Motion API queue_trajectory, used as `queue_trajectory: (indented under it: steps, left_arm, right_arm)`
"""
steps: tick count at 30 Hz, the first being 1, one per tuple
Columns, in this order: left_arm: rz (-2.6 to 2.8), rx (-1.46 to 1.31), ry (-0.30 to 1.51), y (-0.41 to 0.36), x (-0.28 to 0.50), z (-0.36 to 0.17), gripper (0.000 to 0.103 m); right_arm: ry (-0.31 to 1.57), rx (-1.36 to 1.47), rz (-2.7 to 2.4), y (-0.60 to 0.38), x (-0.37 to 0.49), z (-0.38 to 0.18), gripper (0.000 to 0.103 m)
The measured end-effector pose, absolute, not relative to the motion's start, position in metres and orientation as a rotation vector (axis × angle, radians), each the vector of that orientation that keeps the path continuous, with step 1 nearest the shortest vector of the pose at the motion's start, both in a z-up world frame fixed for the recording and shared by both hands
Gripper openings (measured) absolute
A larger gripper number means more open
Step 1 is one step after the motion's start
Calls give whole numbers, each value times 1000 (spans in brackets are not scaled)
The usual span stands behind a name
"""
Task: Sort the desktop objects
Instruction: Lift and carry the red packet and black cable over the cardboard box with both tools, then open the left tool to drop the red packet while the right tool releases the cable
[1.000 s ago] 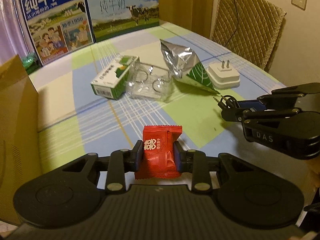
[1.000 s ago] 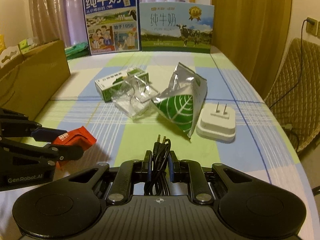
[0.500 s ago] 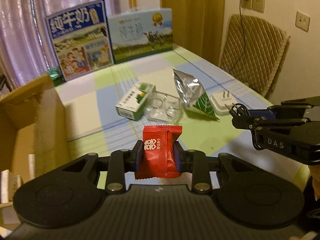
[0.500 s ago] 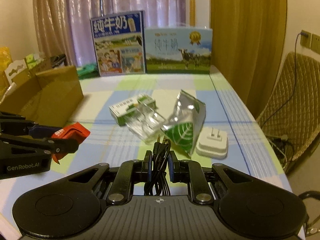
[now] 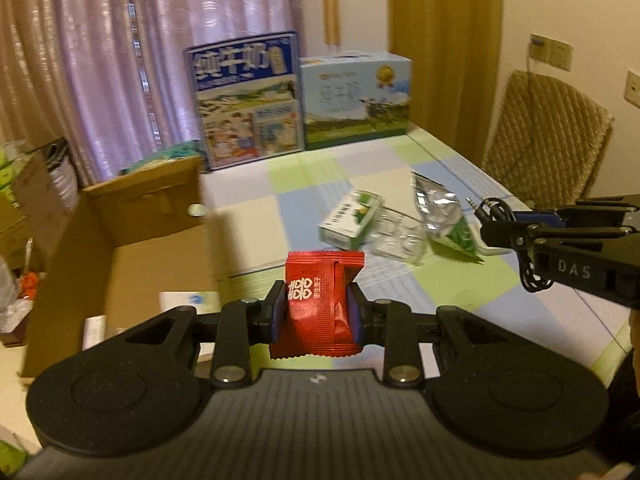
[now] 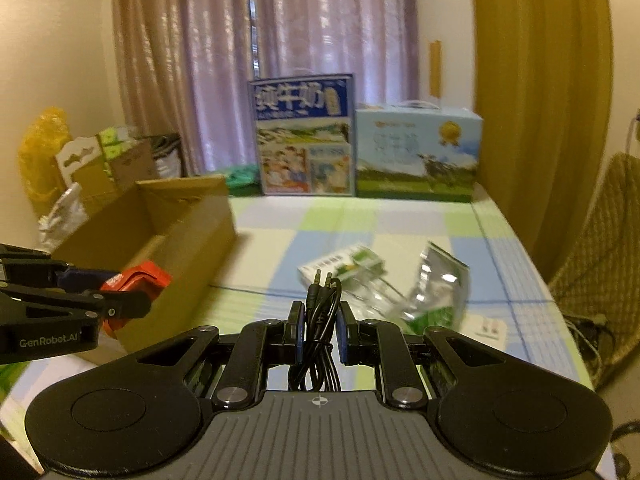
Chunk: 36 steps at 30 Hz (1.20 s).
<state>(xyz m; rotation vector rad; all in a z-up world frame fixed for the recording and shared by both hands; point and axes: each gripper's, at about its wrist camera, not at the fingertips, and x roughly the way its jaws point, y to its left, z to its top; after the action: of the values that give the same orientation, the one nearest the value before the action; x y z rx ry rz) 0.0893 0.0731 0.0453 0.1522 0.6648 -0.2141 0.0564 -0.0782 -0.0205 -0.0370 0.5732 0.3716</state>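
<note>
Tongs (image 6: 52,304) marked "GenRobot.AI", other tongs (image 5: 532,236) marked "DAS"

Warm, dim indoor light w/ yellow cast; daylight diffuses thru curtains (image 6: 304,40) at rear. Both views show motion blur, esp. table (image 5: 256,208) items. Fisheye bends edges, dark vignette in corners. Soft shadows only.

We found the near table (image 6: 256,256) bare between the open cardboard box (image 5: 132,240) at left and a touching cluster at right: green carton (image 5: 352,220), clear tray (image 5: 394,238), foil pouch (image 5: 444,216). Two milk cartons (image 6: 304,136) blocked the far edge.
</note>
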Motion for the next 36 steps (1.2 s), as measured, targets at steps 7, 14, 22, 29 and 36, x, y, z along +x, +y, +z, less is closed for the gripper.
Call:
queue_trajectory:
  steps: [7,14,22,29,36]
  left_arm:
    - [-125,148,663,121,81,58,26]
    - [-59,127,668,160,78,62,26]
    - [-30,103,679,189,86,57,26]
    - [-1,78,678,217,100,58,26]
    - [18,47,681,243,116,57,26]
  right_arm:
    - [551,-32,473,-29,58,-6,13]
    - [543,-44,559,18,64,1,13]
    - [550,-51,627,56,74,3,13]
    - [559,-51,674,87,89,6,13]
    - [595,-28,691,112,109,0,13]
